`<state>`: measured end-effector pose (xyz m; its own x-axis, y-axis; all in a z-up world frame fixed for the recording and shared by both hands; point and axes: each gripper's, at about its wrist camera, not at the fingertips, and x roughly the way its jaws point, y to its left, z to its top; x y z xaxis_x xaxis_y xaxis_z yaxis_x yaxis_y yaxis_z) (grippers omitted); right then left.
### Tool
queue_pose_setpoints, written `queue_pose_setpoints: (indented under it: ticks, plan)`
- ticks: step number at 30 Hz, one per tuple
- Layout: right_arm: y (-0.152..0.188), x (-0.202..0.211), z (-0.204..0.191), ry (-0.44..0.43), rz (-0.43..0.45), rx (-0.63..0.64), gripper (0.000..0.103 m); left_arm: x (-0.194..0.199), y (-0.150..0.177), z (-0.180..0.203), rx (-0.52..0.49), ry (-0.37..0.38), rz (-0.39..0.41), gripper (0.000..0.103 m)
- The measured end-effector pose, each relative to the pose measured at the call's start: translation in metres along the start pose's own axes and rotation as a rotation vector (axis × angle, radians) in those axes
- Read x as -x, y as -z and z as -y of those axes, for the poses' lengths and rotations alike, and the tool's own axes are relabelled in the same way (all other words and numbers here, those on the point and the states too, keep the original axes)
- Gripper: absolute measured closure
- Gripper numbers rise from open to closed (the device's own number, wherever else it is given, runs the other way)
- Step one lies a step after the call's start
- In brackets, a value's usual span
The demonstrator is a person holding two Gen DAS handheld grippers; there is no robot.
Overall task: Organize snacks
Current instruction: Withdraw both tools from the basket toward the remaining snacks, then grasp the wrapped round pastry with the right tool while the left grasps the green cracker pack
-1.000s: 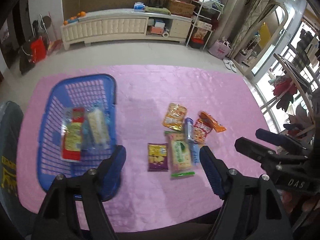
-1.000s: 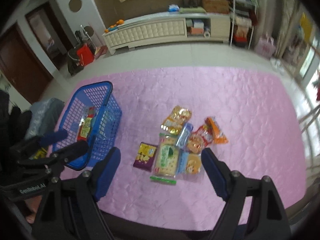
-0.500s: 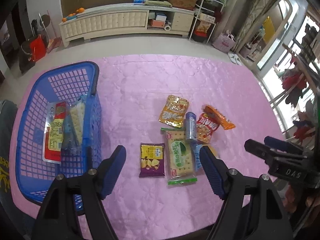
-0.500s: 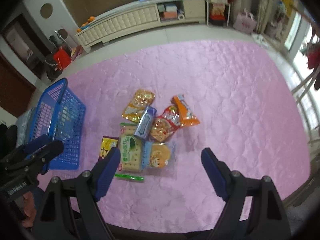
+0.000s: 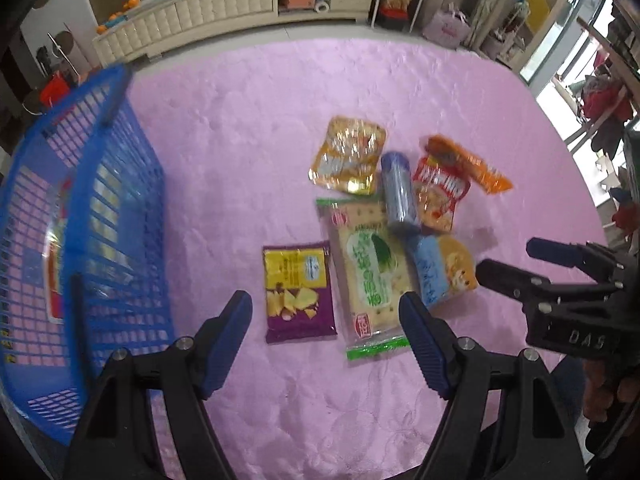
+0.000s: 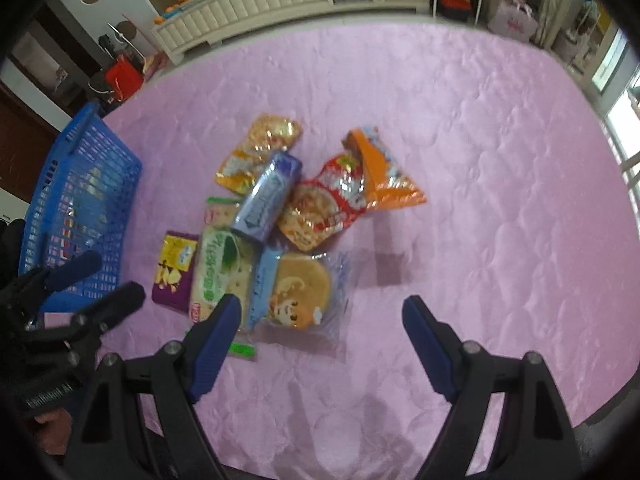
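Several snack packets lie in a loose pile on the pink cloth [image 5: 256,168]. Nearest my open left gripper [image 5: 326,308] are a purple chip packet [image 5: 298,292] and a green cracker packet [image 5: 370,270], both just beyond its fingertips. My open right gripper [image 6: 320,312] hangs over a clear-wrapped cake packet [image 6: 298,292], its left fingertip over the cracker packet [image 6: 218,268]. Farther back lie a blue tube packet [image 6: 266,198], a red packet [image 6: 326,208], an orange packet [image 6: 378,176] and a golden packet [image 6: 258,152]. Neither gripper holds anything.
A blue plastic basket [image 5: 116,208] stands at the left with a couple of packets inside; the right wrist view shows the basket [image 6: 86,184] too. A white cabinet [image 5: 208,12] stands beyond the cloth. The cloth right of the pile [image 6: 500,200] is bare.
Both grippers have sunk toward the cloth, so the snack pile looks larger and closer. The right gripper now sits over the cake packet. Jaws stayed as wide as before.
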<state>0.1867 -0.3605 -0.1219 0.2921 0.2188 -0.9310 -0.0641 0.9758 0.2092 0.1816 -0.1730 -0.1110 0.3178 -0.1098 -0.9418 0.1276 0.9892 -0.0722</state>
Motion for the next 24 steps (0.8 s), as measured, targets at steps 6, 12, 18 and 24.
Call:
queue_pose_setpoints:
  ticks: [6,12,18,24]
  plan:
    - [-0.007,-0.025,-0.004,-0.012,-0.059,-0.002,0.017,-0.021,0.003,-0.01,0.033,0.013,-0.054,0.029]
    - [-0.013,-0.045,-0.017,0.018,-0.102,0.021,0.017,-0.031,0.002,-0.02,0.055,0.027,-0.077,0.029]
    - [-0.016,-0.053,-0.023,0.052,-0.12,0.035,0.022,-0.036,0.004,-0.026,0.065,0.02,-0.088,0.029]
    - [-0.012,-0.046,-0.016,0.011,-0.083,0.02,0.04,-0.033,0.009,-0.026,0.061,0.017,-0.093,0.029]
